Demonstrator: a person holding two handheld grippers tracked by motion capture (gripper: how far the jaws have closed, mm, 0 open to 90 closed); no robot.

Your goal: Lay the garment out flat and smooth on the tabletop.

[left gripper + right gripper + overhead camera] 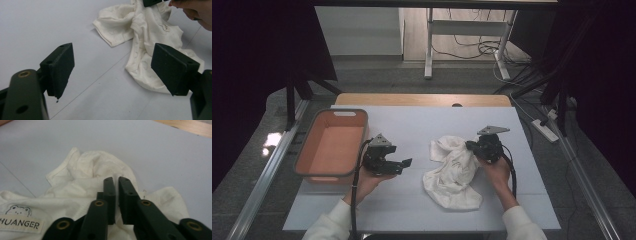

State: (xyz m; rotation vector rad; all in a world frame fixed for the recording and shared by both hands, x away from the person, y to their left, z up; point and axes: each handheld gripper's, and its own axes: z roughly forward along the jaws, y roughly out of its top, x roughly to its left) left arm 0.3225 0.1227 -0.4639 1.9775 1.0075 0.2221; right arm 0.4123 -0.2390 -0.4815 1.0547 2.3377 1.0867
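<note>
Garment (82, 182) fold hidden between jaws

Quick tally of what's on the bench (422, 210): one white garment (452, 170), crumpled in a heap, and one orange tub (332, 145) with a grey rim sitting off to the left. Two tongs, the left tongs (404, 164) and the right tongs (470, 145), each with two black jaws (so four jaws total). One sewn label (20, 223) on the garment, with one little bear outline (18, 210) printed above it.
</note>
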